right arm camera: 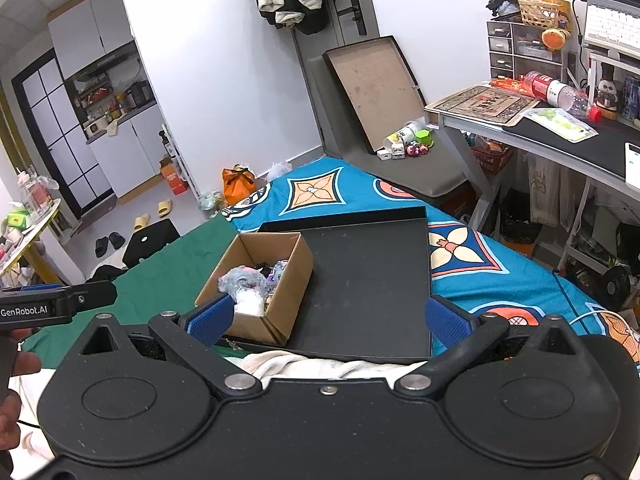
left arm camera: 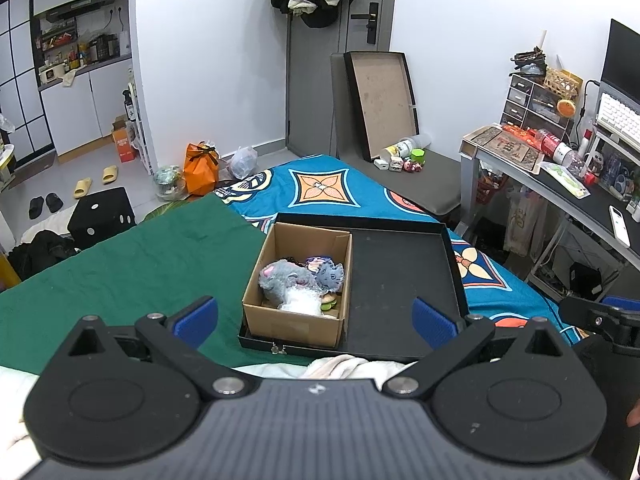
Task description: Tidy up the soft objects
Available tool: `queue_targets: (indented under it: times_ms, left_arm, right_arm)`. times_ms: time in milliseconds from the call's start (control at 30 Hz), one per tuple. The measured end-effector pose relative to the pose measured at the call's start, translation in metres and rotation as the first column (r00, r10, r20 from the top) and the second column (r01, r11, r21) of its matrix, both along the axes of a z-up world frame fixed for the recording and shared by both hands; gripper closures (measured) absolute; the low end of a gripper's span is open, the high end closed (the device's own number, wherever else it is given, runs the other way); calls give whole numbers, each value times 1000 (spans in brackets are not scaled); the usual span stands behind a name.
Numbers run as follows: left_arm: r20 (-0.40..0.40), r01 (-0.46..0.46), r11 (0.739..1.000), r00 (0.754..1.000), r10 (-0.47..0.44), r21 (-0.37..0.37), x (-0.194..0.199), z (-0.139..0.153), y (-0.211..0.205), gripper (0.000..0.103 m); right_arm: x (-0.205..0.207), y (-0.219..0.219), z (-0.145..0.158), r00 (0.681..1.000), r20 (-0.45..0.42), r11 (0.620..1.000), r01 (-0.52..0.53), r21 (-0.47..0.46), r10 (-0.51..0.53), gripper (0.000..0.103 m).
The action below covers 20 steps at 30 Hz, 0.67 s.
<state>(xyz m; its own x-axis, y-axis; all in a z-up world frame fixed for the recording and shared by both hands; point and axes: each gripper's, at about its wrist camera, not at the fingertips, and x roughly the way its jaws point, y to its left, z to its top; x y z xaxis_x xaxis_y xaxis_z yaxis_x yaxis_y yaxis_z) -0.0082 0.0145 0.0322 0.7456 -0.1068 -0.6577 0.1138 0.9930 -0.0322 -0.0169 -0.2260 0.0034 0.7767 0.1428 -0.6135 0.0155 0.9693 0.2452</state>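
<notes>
Both tools hang back from the work, above the near edge of the bed, each with its blue pads spread wide and nothing between them. The left tool (left arm camera: 316, 320) faces the box (left arm camera: 296, 280) almost square-on; the right tool (right arm camera: 328, 316) looks at the bare half of the tray (right arm camera: 372, 280). That split suits the job, as I judge it — one side to lift soft things out, the other free to receive or set them down.

The box sits in the tray's left end, touching its left and near walls, which keeps it from sliding on the bedding. Inside lie the soft toys: a grey plush (left arm camera: 286, 278) on top, a blue-grey frilled piece (left arm camera: 330, 274) just beside it to the right, and a white fluffy wad (left arm camera: 300, 302) toward the near wall. Smaller bits lie under them, too jumbled to name.

The grey plush lies roughly across the box, its long axis running left to right, pink ear at the left end. The tray's long axis also runs left to right across the bed.
</notes>
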Motion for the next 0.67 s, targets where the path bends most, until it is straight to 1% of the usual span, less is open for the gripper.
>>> queue_targets:
  times_ms: [500,667]
  left_arm:
    - [-6,-6,1000,1000,6,9,6,-5,4,1]
    - [5,4,1000,1000,-4,11,8,-7,1,1]
  right_arm:
    - [5,2,-7,1000,-20,1000,-8,-2,8,0]
    - [9,3,-9,1000,-23,1000,-11,-3,11,0]
